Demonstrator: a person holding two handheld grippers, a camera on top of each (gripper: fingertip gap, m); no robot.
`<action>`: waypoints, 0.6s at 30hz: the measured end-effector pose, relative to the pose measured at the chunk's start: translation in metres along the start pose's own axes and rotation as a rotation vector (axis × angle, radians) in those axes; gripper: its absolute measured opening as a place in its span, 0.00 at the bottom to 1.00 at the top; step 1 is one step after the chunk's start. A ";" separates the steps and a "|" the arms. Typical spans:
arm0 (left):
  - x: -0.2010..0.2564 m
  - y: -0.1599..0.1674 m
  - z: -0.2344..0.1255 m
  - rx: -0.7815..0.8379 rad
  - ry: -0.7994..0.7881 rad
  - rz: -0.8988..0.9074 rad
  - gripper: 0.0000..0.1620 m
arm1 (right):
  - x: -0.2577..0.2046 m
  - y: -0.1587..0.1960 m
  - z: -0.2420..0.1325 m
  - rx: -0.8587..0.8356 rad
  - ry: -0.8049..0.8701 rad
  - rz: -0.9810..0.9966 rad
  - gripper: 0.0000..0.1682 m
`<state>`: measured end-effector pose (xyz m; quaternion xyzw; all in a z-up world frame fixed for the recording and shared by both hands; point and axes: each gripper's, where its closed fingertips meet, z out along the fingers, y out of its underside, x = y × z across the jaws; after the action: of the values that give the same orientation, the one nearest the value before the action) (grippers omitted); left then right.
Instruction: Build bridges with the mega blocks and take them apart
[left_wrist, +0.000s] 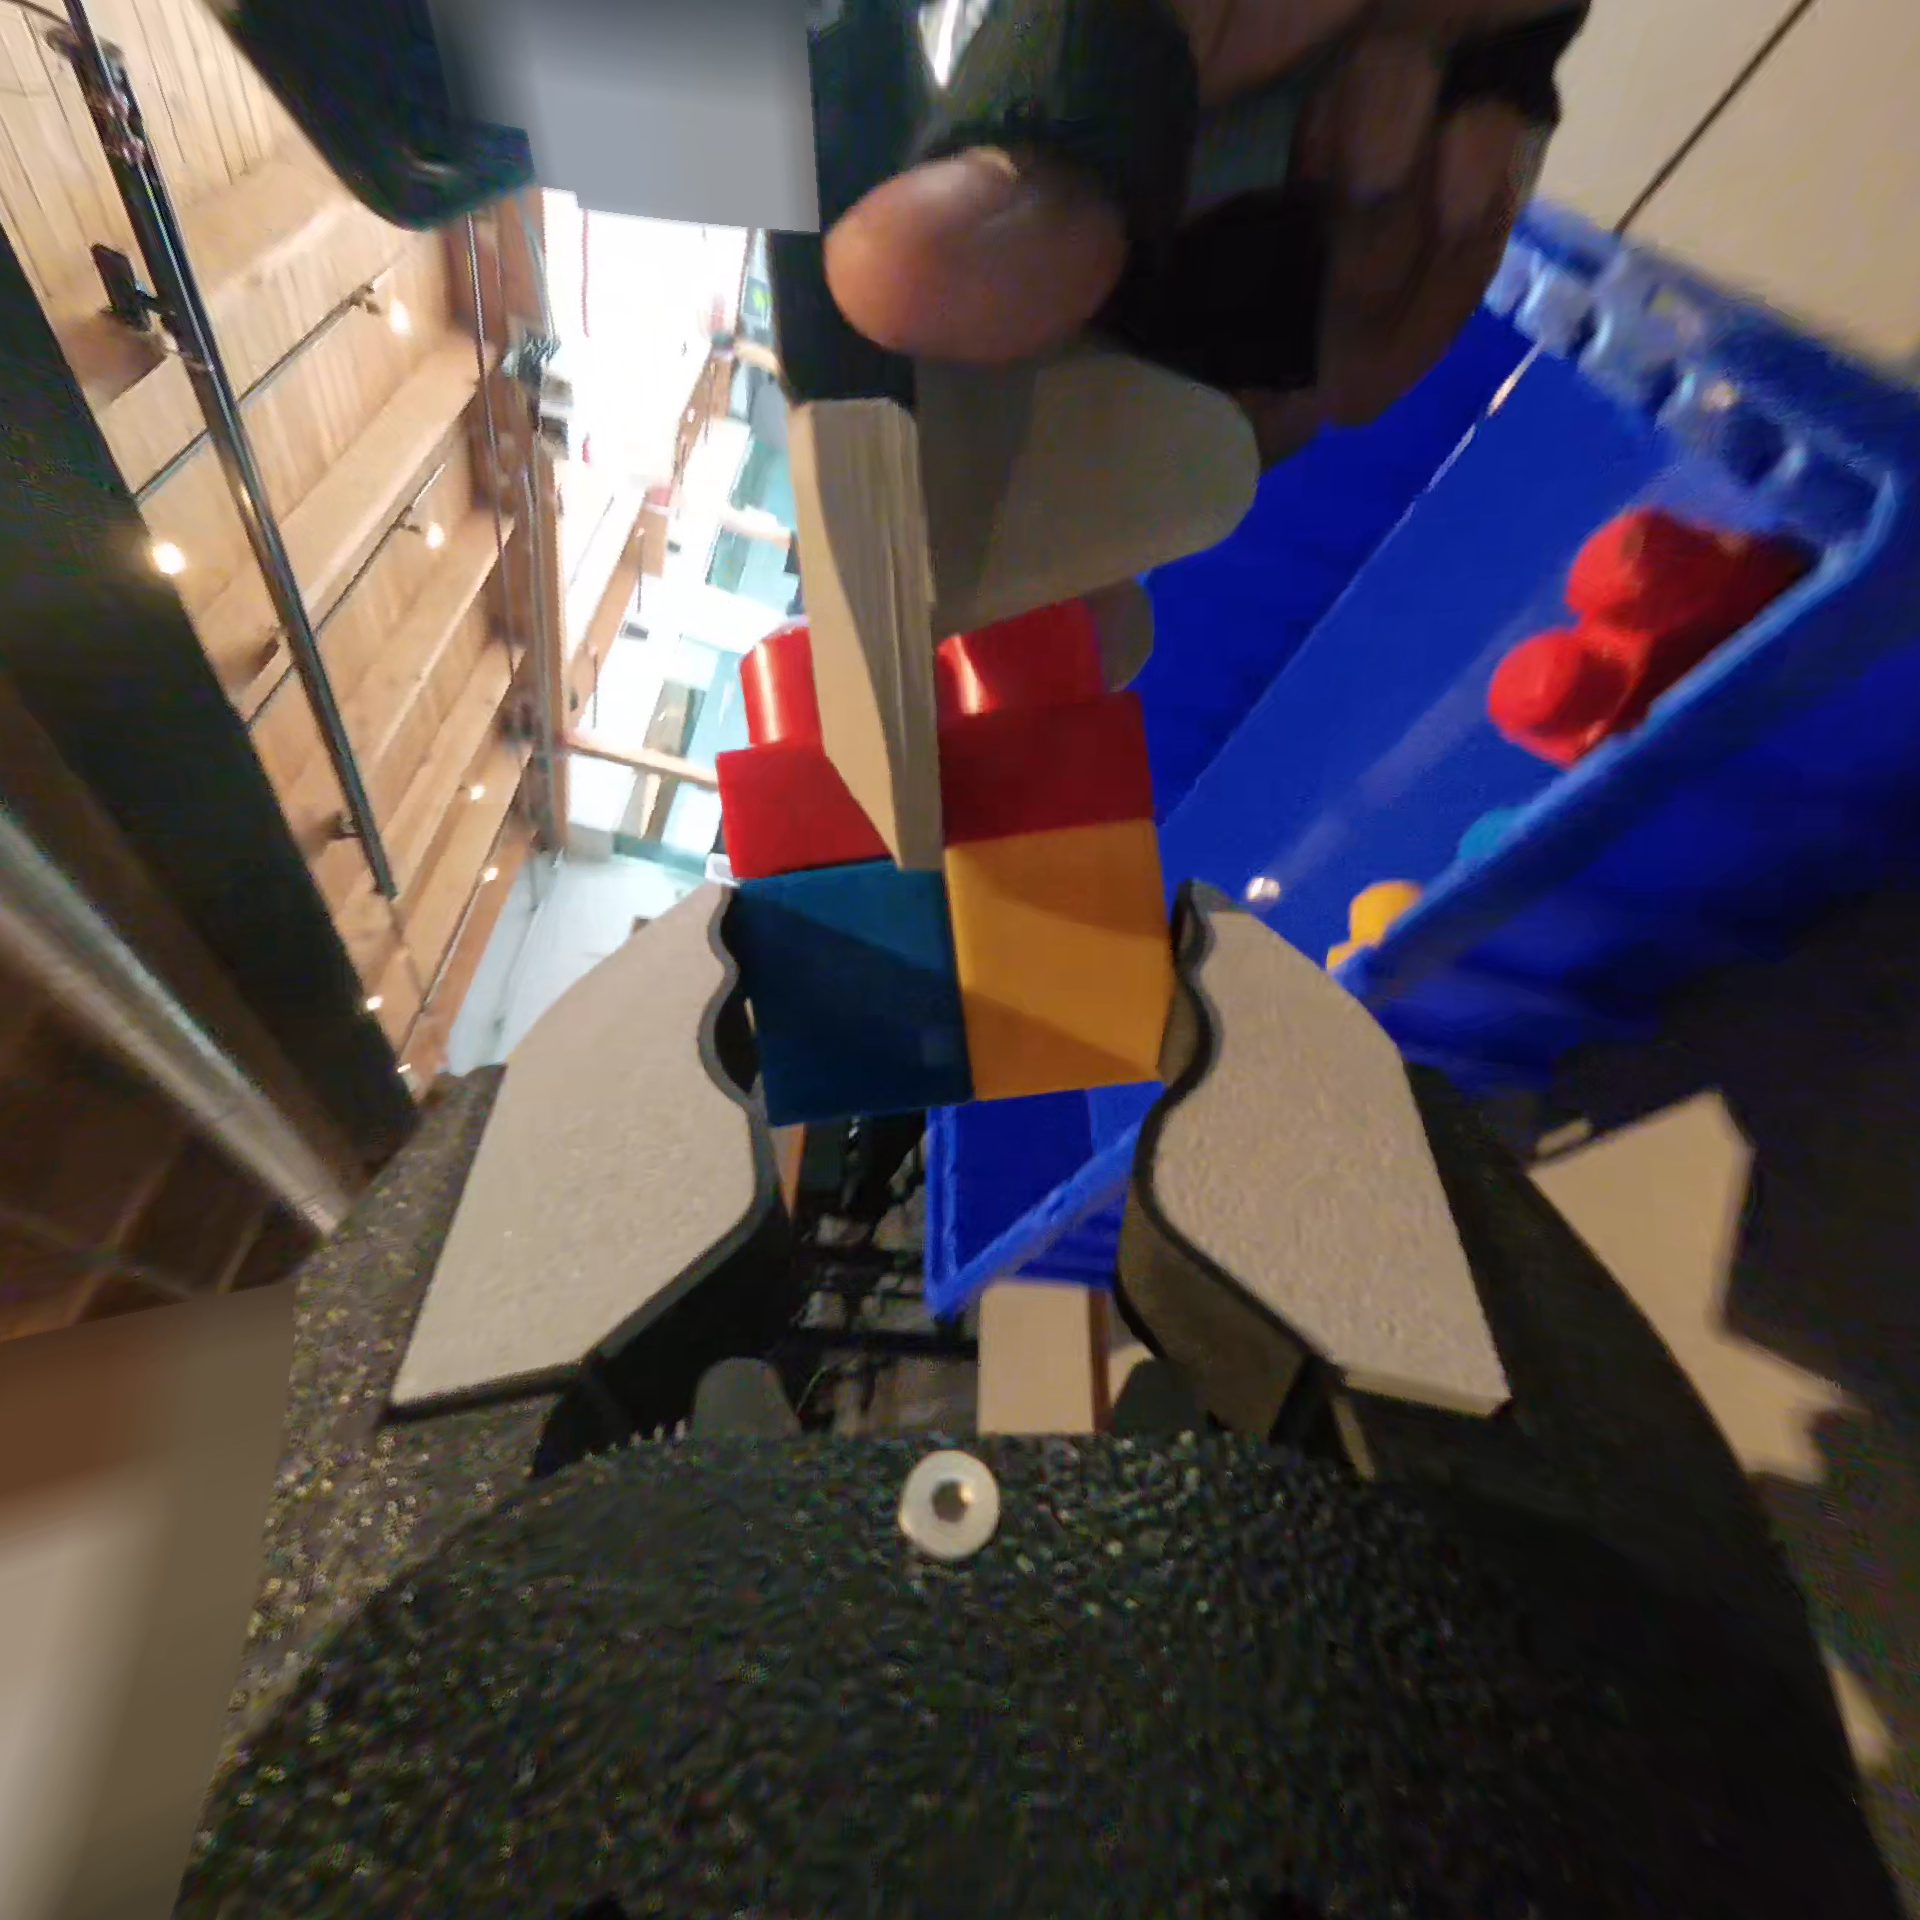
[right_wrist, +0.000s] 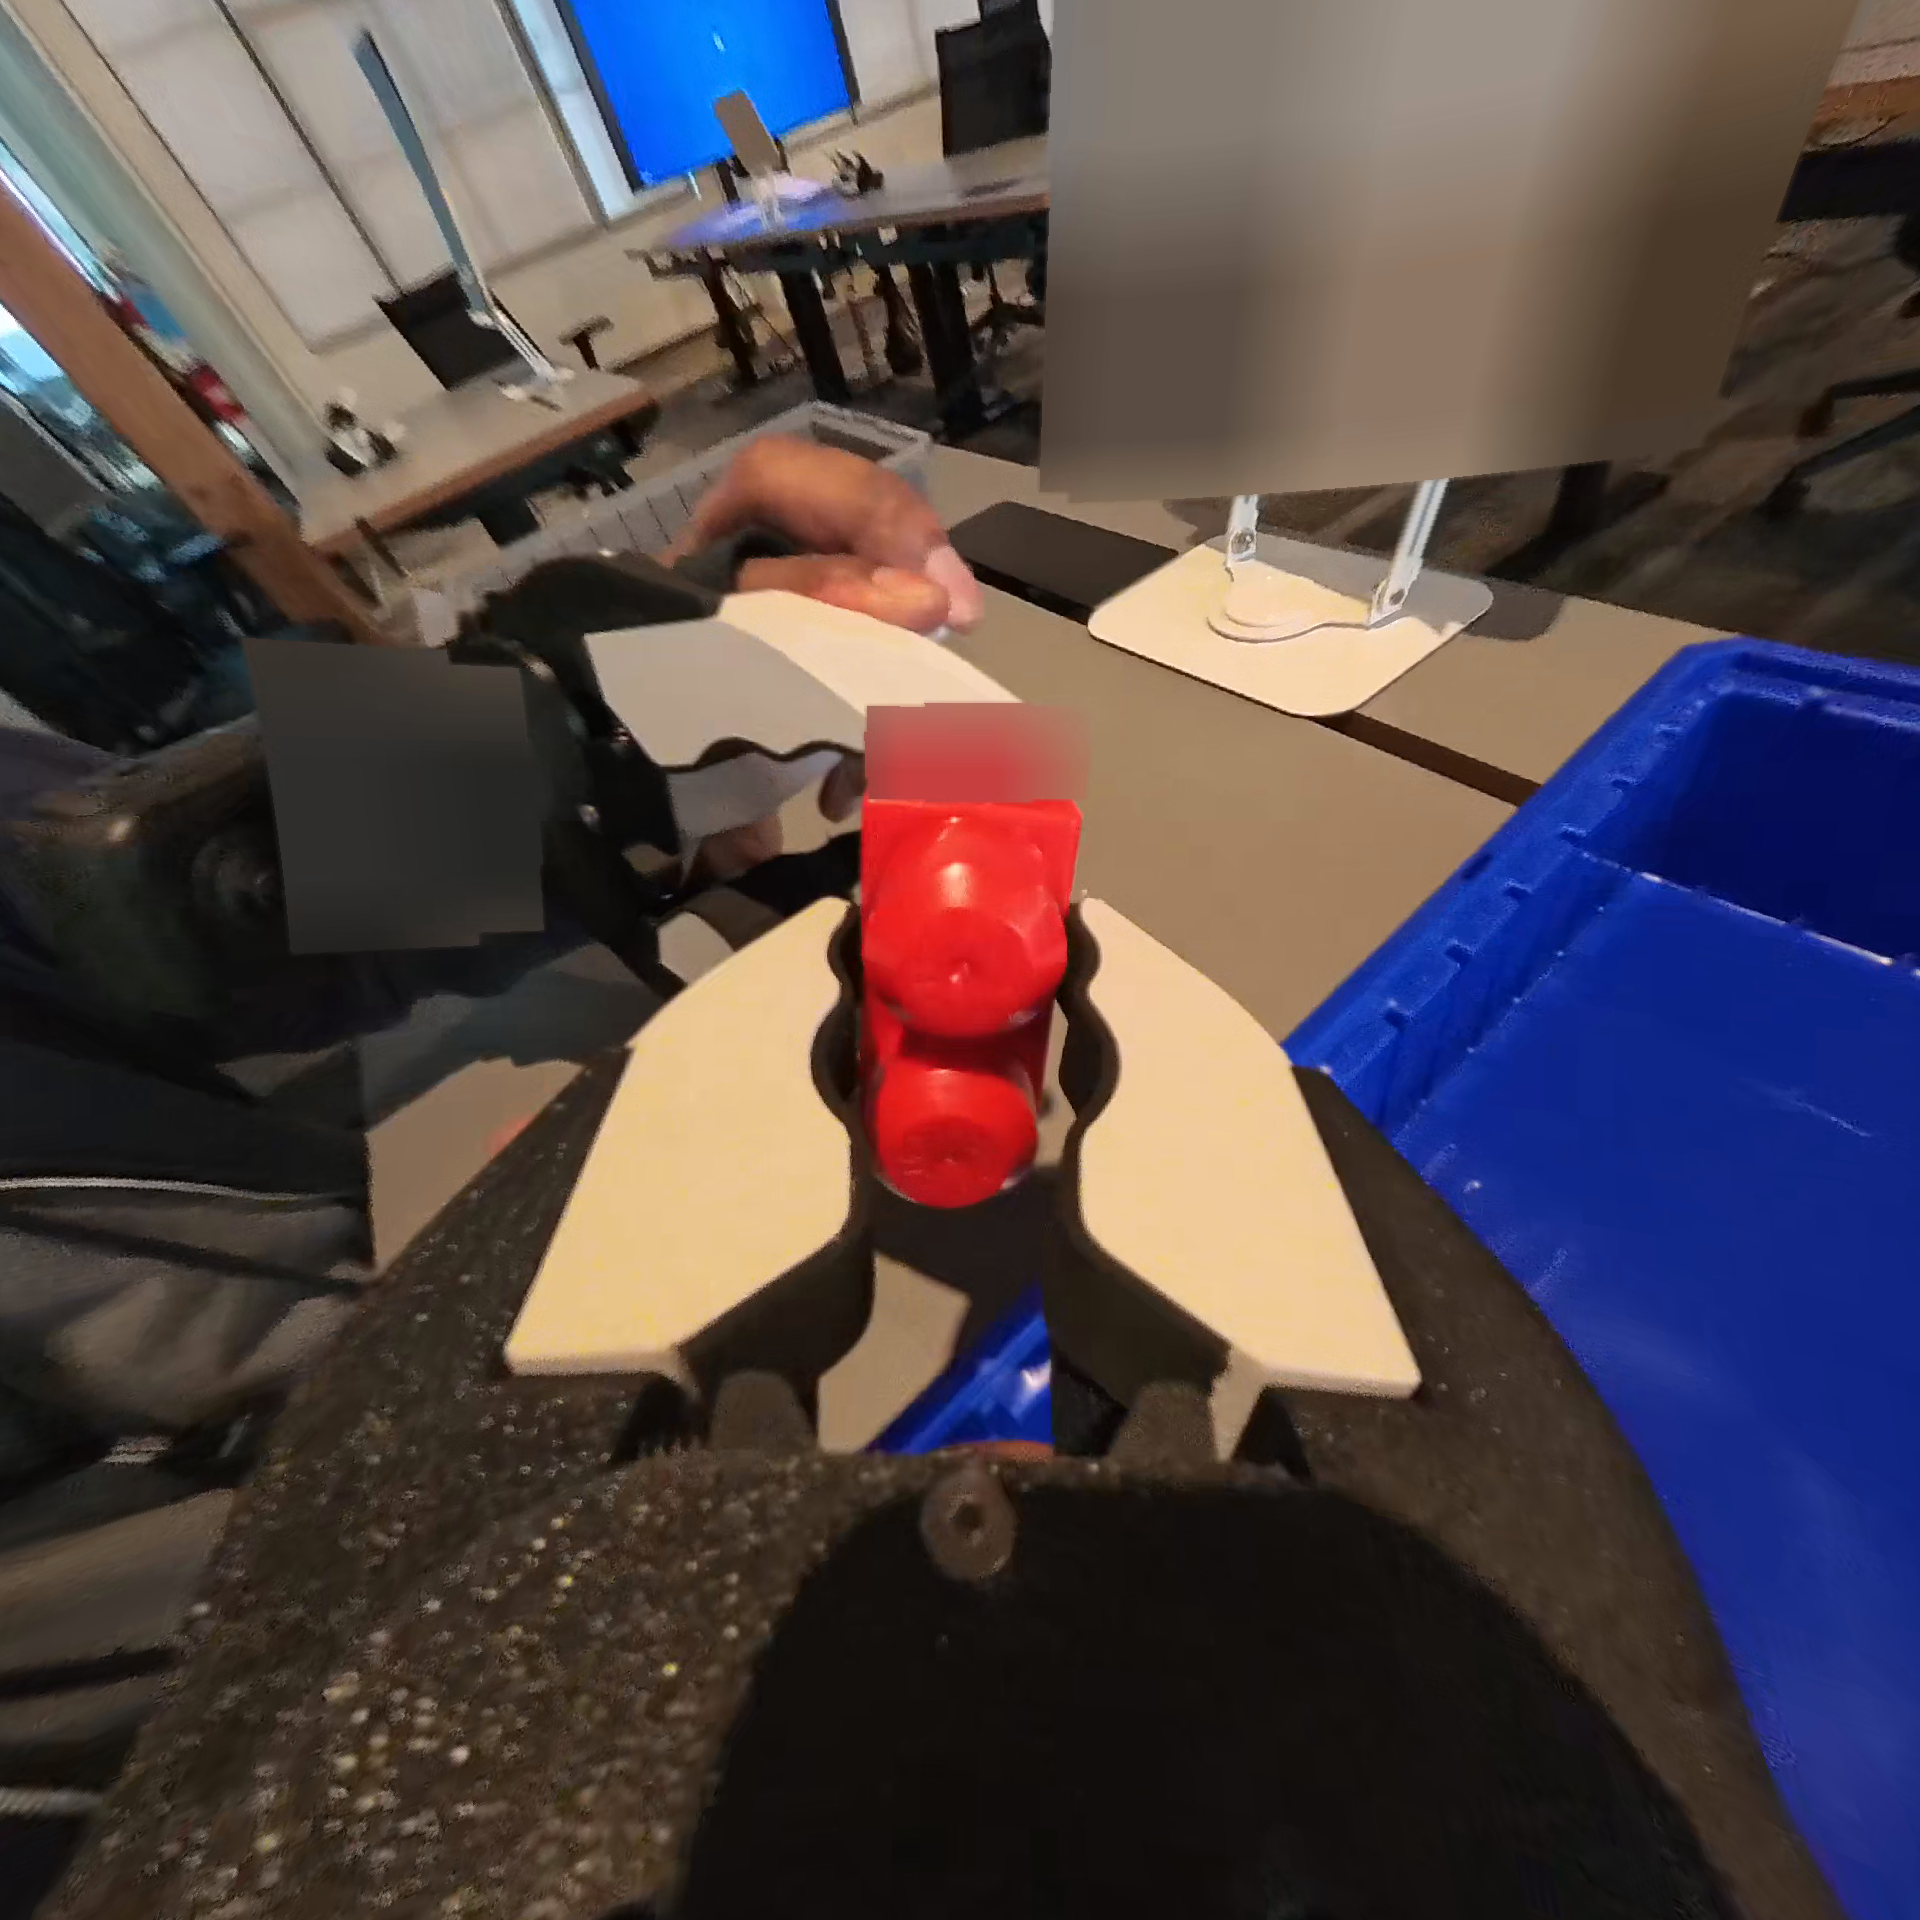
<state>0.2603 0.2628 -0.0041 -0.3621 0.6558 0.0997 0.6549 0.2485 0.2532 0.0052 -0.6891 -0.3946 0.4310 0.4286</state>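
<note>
Clamping stacked blocks (left_wrist: 951, 904), both grippers hover beside the blue bin's rim (right_wrist: 1558, 842).

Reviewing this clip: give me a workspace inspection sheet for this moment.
Surface: grey table, mostly bare.
Job's things: red block atop blue block and yellow block, held in the air; spare red block in blue bin.
Clutter: white stand base.
Grippers: left gripper shut on the blue and yellow pair; right gripper shut on the red block.
Cables: nothing seen.
Surroundings: office tables, blue screen, wooden wall.
</note>
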 end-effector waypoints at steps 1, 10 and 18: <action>0.001 -0.004 0.009 0.021 0.006 -0.018 0.47 | 0.006 0.001 -0.008 0.012 -0.011 0.021 0.22; 0.013 0.003 0.073 -0.119 0.006 -0.031 0.47 | 0.061 0.018 -0.048 -0.017 0.301 -0.065 0.22; 0.044 0.041 0.091 -0.197 0.266 -0.179 0.47 | 0.094 0.017 -0.098 0.004 0.361 -0.010 0.22</action>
<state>0.3128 0.3322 -0.0702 -0.4915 0.6887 0.0561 0.5300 0.3722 0.3088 -0.0090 -0.7524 -0.3140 0.2989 0.4960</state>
